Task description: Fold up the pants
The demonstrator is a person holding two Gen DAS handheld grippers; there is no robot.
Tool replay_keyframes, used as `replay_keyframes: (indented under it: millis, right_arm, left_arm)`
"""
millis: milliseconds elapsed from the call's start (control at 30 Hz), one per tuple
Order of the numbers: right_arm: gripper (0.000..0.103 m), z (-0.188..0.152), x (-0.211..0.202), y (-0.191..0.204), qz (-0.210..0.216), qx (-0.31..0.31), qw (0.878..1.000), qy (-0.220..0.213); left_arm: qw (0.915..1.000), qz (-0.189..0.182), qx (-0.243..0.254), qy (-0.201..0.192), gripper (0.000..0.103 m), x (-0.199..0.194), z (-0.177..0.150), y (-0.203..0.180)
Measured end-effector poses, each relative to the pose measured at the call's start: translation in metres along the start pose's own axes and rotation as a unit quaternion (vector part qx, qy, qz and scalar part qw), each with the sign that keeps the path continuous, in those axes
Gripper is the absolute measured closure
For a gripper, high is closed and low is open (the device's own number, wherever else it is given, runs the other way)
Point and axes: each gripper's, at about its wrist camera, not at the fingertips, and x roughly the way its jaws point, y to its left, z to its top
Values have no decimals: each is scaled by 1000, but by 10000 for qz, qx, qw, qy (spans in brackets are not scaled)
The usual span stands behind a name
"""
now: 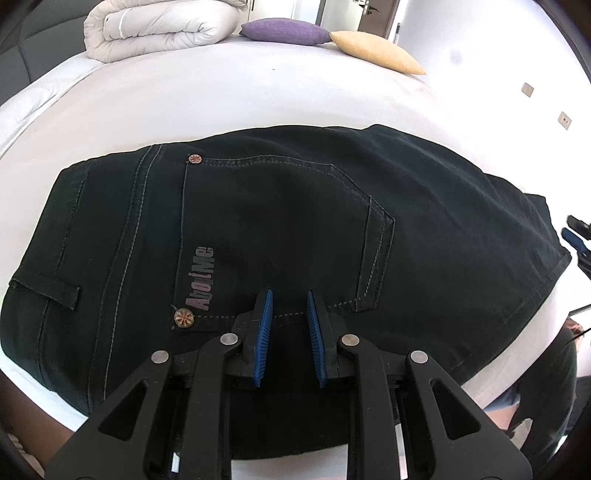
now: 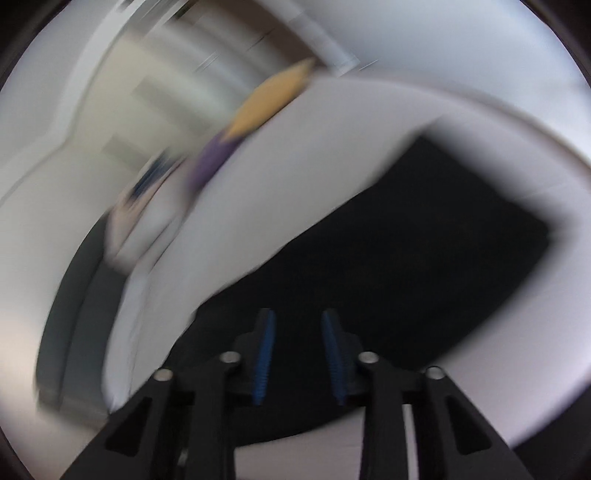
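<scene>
Dark, nearly black pants lie folded in a flat block on a white bed, back pocket up, with pale lettering and two metal rivets showing. My left gripper hovers over the pocket's near edge. It is open, its blue pads a small gap apart with nothing between them. The right wrist view is heavily blurred. There the pants are a dark slab, and my right gripper stands open over their near part, holding nothing. A blue and black piece, likely the right gripper, shows at the right edge of the left wrist view.
A rolled white duvet, a purple cushion and a yellow cushion sit at the far end of the bed. A person's legs stand by the bed's right side. A white wall with sockets lies beyond.
</scene>
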Motion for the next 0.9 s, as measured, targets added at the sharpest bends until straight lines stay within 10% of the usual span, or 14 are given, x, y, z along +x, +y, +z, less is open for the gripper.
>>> replay_keyframes:
  millis: [200,633,900]
  right_arm:
    - [103,-54,74,7,-41,-340,9927,1157]
    - [96,-41,34,42,-17,-1157,9883,998]
    - [89,-13,168,110,810,-797,9676,2255]
  left_arm:
    - [9999,-97,12,-71,84,-5,-12,1]
    - [9972,-306,429,-531,84,-31,32,-34]
    - [9989,46,418,-188,84,26,91,-26]
